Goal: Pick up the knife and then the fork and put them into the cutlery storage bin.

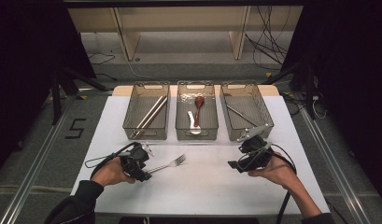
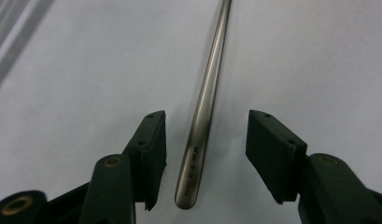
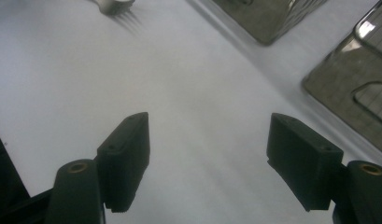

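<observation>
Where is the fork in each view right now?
High view: fork lies on the white table, handle at the left gripper.
Left gripper view: its handle runs between the open fingers.
Right gripper view: tines at top left.
Shared landmark: the white table.

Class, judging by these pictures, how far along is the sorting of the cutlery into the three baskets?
Done: chopsticks lie in the left basket, spoons in the middle basket. In hand: the left claw straddles the fork handle, pads not yet touching. Left: gripping it and dropping it in a basket, probably the right basket. The right claw is open.
</observation>
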Motion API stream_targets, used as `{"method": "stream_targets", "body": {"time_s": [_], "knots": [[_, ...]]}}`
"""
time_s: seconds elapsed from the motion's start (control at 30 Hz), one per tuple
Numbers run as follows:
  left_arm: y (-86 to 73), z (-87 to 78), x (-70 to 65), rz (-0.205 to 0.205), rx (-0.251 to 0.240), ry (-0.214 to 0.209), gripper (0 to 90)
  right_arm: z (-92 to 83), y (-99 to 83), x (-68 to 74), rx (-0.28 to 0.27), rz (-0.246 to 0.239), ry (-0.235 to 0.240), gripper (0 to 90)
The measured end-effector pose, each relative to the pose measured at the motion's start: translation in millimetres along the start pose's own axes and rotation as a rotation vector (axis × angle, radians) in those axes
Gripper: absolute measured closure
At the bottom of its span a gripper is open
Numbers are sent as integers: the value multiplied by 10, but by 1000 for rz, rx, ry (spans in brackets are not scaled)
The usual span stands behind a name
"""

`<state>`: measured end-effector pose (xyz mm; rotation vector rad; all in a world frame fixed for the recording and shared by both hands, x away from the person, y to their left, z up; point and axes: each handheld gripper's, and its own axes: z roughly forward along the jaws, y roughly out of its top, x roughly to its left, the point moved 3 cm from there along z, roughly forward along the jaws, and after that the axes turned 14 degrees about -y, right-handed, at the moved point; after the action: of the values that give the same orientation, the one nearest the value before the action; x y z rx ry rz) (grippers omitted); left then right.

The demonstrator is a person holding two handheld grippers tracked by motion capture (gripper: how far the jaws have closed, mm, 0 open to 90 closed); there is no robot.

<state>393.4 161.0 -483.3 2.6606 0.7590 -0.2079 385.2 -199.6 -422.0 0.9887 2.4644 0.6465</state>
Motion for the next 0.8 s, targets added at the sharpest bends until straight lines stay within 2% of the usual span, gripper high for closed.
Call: {"method": "stream_targets", "body": {"time_s": [0.37,0.8], "knots": [[29,31,8,13,27,-2,510,-6,-171,112,21,-5,21,294],[77,97,20,43,55,-18,620,31,-216,195,39,-21,41,294]]}}
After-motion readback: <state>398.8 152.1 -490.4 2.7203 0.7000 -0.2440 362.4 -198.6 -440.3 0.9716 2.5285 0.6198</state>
